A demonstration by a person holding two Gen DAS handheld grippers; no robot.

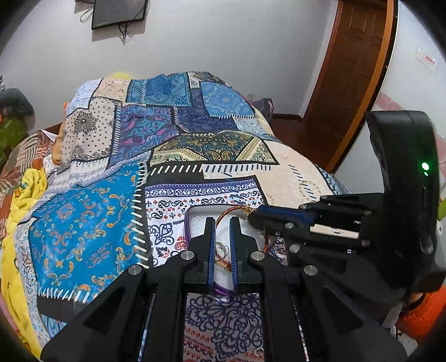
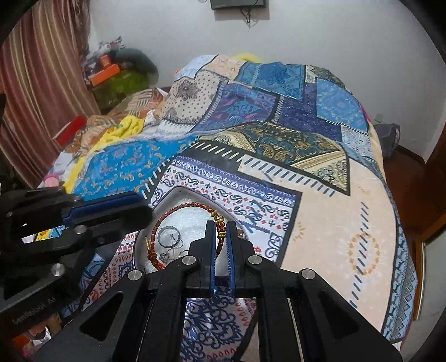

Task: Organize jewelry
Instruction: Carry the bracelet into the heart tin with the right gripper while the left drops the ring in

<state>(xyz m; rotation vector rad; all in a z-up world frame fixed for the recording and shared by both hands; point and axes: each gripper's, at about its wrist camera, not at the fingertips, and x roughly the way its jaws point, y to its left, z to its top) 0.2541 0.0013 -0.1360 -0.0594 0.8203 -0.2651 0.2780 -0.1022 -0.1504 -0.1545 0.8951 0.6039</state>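
The right hand-held gripper (image 2: 221,232) pinches the gold beads of a red braided bracelet (image 2: 178,207) over a white tray (image 2: 178,195) on the bed (image 2: 320,222). The left hand-held gripper (image 1: 222,222) (narrowly parted) hovers over the tray, gripping nothing. Its side lettering is unreadable.

Tray (image 1: 192,222) mostly hidden behind left gripper (image 1: 222,222) in the left view; near rim not visible. Braided bracelet (image 2: 178,207) runs behind right gripper (image 2: 221,227) fingers, so its near stretch is covered; can't tell if the pads actually touch the gold beads (image 2: 220,227). Small ring (image 2: 164,256) and wire hoops (image 2: 168,235) too small to identify clearly. Left gripper in the right view cut off at the frame edge, fingers seen side-on, gap unreadable. Wall screen (image 2: 237,3) cropped by the top edge. Clutter (image 2: 111,69) by the curtain blurred. Lettering on the gripper body blurred.
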